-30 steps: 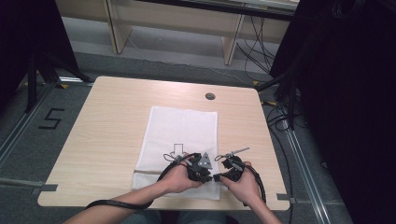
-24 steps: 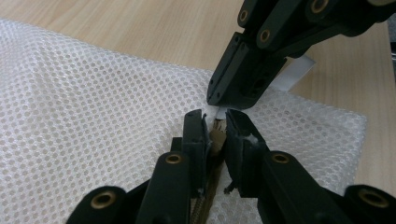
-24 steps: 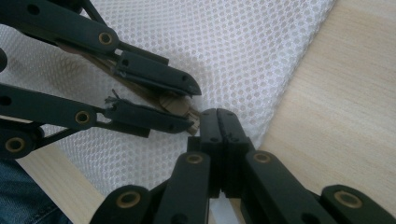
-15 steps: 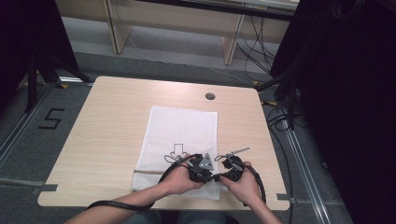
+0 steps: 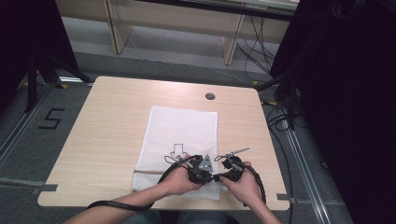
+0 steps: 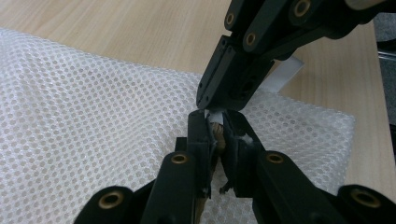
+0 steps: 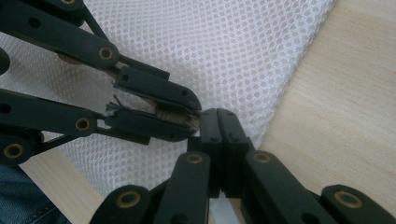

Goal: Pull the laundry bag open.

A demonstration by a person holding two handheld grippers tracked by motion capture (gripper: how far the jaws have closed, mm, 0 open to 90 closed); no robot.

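Observation:
A white mesh bag (image 5: 182, 126) lies flat on the wooden table (image 5: 112, 121), with a black arrow (image 5: 177, 151) printed near its near end. Both grippers meet tip to tip at the bag's near right corner. My left gripper (image 6: 215, 122) has just been closing and now pinches a small brown piece (image 6: 216, 136) at the mesh bag's (image 6: 93, 116) edge. My right gripper (image 7: 218, 119) is shut, its tips against the left gripper (image 7: 189, 114) over the mesh bag (image 7: 233, 46). A white strip (image 6: 289, 70) shows behind the right gripper (image 6: 219, 100); whether it is pinched I cannot tell.
A round cable hole (image 5: 210, 96) sits in the table's far right part. Bare wood lies left and right of the bag. Wooden furniture legs (image 5: 231, 42) and loose cables (image 5: 280, 116) are beyond the table. A "5" (image 5: 50, 119) is marked on the floor at left.

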